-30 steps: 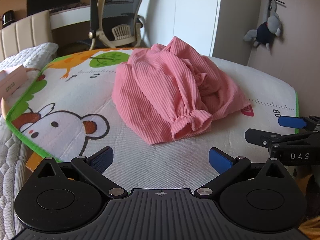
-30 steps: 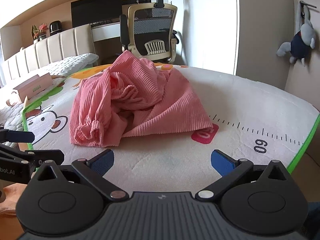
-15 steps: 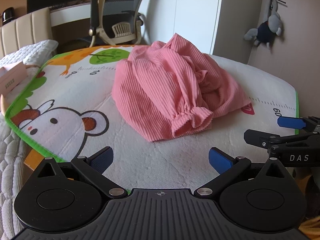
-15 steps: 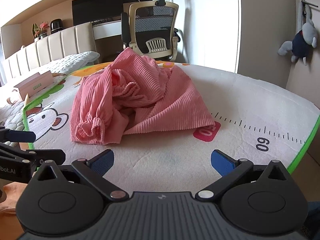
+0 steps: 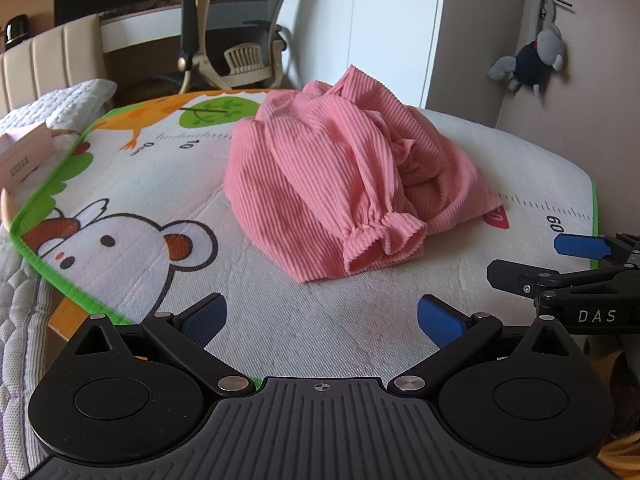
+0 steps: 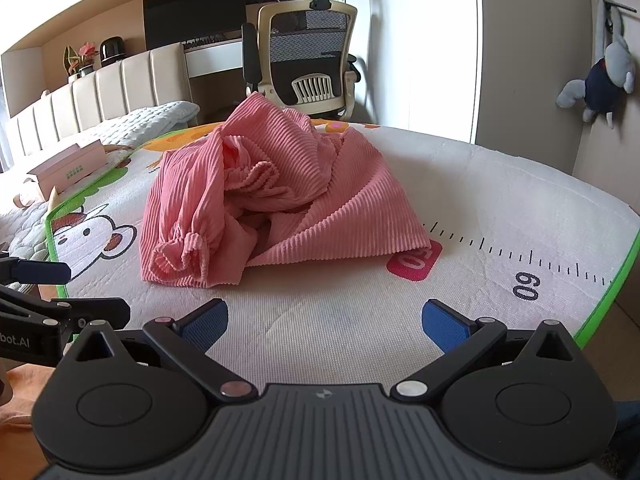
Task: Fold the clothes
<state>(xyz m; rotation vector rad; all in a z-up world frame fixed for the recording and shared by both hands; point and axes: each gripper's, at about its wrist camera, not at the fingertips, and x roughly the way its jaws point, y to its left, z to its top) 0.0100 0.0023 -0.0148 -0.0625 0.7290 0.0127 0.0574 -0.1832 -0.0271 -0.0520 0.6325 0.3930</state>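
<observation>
Both hand-held grippers, the left (image 5: pixel 320 314) and the right (image 6: pixel 324 322), hovered side by side with jaws apart and empty, short of the crumpled pink garment (image 5: pixel 340 184) heaped mid-mat (image 5: pixel 132 184), evidently positioned to seize its near edge for spreading.

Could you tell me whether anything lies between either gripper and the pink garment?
Nothing visible does. Only bare mat separates the open left gripper and the open right gripper from the crumpled pink garment; the pink box sits off at the mat's edge.
</observation>
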